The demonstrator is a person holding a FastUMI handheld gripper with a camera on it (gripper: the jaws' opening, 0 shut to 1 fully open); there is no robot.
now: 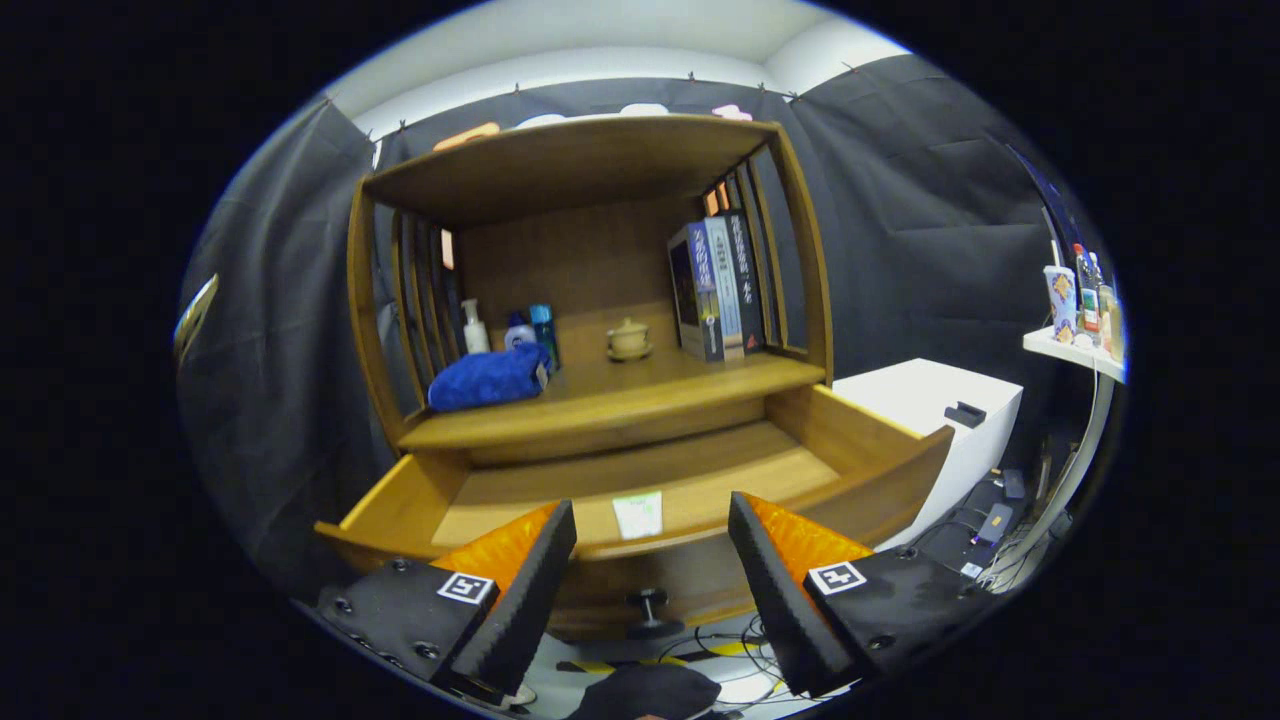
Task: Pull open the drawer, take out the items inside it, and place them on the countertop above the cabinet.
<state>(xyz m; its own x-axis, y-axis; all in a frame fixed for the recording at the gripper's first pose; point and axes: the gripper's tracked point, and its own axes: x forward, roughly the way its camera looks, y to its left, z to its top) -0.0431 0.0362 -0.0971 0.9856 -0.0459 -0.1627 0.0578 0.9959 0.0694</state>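
drawer: the drawer [640,480] is pulled well out of the wooden cabinet [590,300], front edge just ahead of my fingertips. Its knob [650,605] sits low on the front panel, between the jaws.

what's left inside: all I can make out is a pale slip of paper or card [638,514] lying flat on the drawer floor by the front wall. The near corners are hidden behind the fingers, so I can't swear there's nothing else.

gripper: the gripper [650,560] hangs above the drawer front with the jaws spread wide, holding nothing.

what could go wrong: my guess is that slip is the headache. It's thin and lying flat, so the jaws could slide over it or shove it against the front wall without getting a pinch. Coming down too steep could knock the drawer front and push it partway shut.

worktop: the worktop [640,385] above the drawer is already busy. There's a blue cloth bundle [490,378] on the left, bottles [510,330] behind it, a small lidded cup [629,338] mid-back and books [718,285] standing on the right. The bare front strip in the middle looks like the safest landing spot, otherwise I risk tipping the cup or bottles.

room: there's a white box [930,410] right of the cabinet, a side shelf with bottles [1085,320] further right and cables on the floor [700,640] underneath.
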